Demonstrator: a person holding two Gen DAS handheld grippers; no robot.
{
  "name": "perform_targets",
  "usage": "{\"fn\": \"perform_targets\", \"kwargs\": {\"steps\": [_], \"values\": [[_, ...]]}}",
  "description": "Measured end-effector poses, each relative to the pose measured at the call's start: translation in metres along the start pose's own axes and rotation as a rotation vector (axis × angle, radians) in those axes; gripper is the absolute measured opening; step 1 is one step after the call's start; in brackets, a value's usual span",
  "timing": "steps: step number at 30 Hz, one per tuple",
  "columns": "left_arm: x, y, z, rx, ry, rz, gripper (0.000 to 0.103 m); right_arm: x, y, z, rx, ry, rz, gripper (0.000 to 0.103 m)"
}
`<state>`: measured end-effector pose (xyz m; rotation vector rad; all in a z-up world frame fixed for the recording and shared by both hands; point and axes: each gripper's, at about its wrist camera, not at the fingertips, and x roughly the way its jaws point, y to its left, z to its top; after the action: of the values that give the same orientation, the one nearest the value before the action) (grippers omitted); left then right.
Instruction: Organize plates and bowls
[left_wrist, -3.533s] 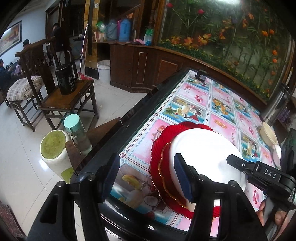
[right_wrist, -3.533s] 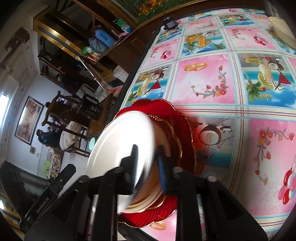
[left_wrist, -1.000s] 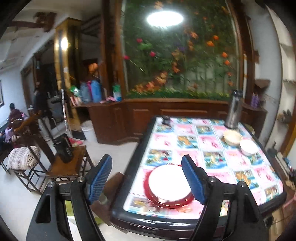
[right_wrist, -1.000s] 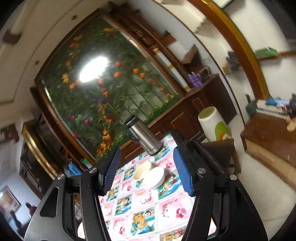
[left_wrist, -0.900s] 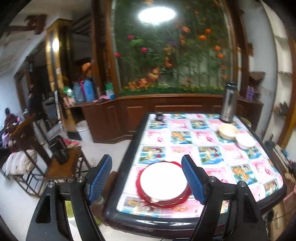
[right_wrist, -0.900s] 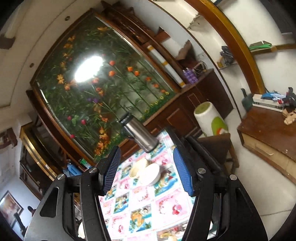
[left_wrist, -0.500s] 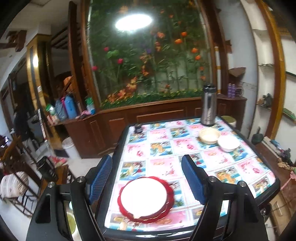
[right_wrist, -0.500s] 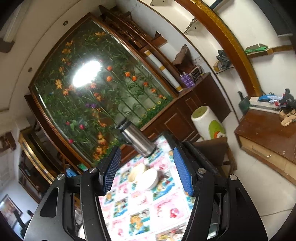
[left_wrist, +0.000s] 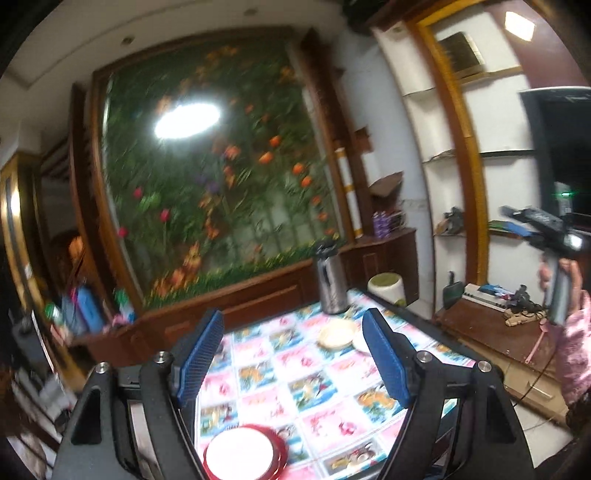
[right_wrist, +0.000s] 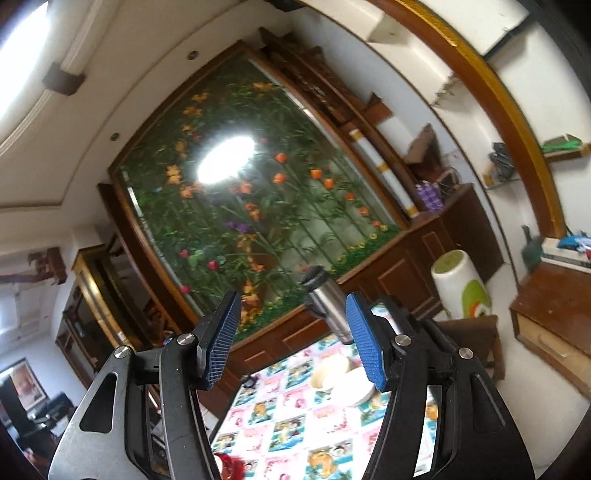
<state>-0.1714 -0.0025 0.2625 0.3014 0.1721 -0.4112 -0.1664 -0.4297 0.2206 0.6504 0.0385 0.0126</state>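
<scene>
White plate (left_wrist: 239, 455) sat stacked on red plate (left_wrist: 281, 447) at table's (left_wrist: 413, 325) near left edge: that part looked done. 2 bowls (left_wrist: 335, 333) stood side by side at far right, beside flask (left_wrist: 331, 277), apparently unsorted. Left gripper (left_wrist: 291, 354) and right gripper (right_wrist: 291, 339) hung above table, jaws apart, empty.

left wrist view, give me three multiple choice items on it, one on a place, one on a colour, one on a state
1. Where do the two bowls sit on the table?
A. by the steel flask at the far end
B. on the red plate
C. at the near left corner

2. What colour is the plate under the white plate?
A. blue
B. red
C. green

3. How is the left gripper?
A. shut on a bowl
B. shut on the white plate
C. open, holding nothing

Answers: 1 A, the bowls lie just before the flask. 2 B, the red plate rims the white one. 3 C, its blue pads stand apart over the tablecloth.
</scene>
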Motion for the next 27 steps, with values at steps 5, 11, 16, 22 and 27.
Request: {"fn": "perform_targets", "kwargs": {"steps": [5,11,16,22,27], "values": [[-0.011,-0.016,0.032,0.037,-0.025,-0.032,0.079,0.003,0.034,0.004,-0.028,0.019,0.081,0.06],[-0.021,-0.01,0.058,0.023,-0.081,-0.002,0.08,-0.009,0.077,0.034,-0.045,-0.006,0.204,0.06],[-0.004,-0.008,0.055,-0.005,-0.078,-0.012,0.084,-0.017,0.116,0.077,-0.077,-0.075,0.271,0.06],[0.077,-0.023,0.014,-0.051,0.124,-0.106,0.085,0.026,0.097,0.059,-0.072,0.013,0.202,0.06],[0.189,-0.043,-0.041,-0.133,0.394,-0.179,0.085,0.135,0.019,-0.02,-0.016,0.31,0.005,0.06]]}}
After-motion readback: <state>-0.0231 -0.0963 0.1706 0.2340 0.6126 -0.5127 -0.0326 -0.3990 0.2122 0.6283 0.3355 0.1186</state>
